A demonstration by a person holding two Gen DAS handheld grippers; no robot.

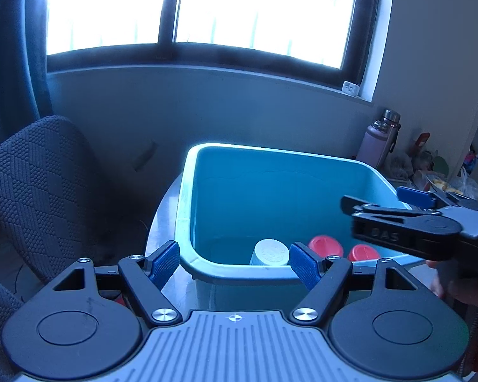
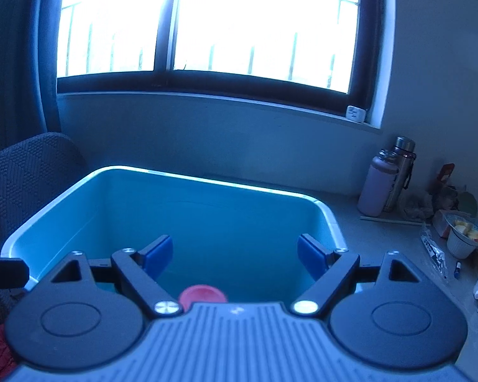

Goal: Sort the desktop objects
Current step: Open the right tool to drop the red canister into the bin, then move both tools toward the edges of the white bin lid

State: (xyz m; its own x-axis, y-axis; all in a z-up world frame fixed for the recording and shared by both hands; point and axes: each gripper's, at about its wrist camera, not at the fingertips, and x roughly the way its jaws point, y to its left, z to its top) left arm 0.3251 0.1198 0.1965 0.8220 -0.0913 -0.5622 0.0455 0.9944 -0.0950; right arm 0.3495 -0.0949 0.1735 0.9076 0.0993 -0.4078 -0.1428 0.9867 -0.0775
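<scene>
Left wrist view: the left tongs (image 1: pixel 235 262) stand released and empty over the near rim of the blue bin (image 1: pixel 188 197), where a white-capped bottle (image 1: pixel 270 252) and two red caps (image 1: pixel 325 245) lie just ahead. The right tongs (image 2: pixel 235 254), also released, hover above the bin's hollow. A drop-off looks finished; next comes lifting clear of the rim toward the desk (image 2: pixel 366 232) clutter at right
</scene>
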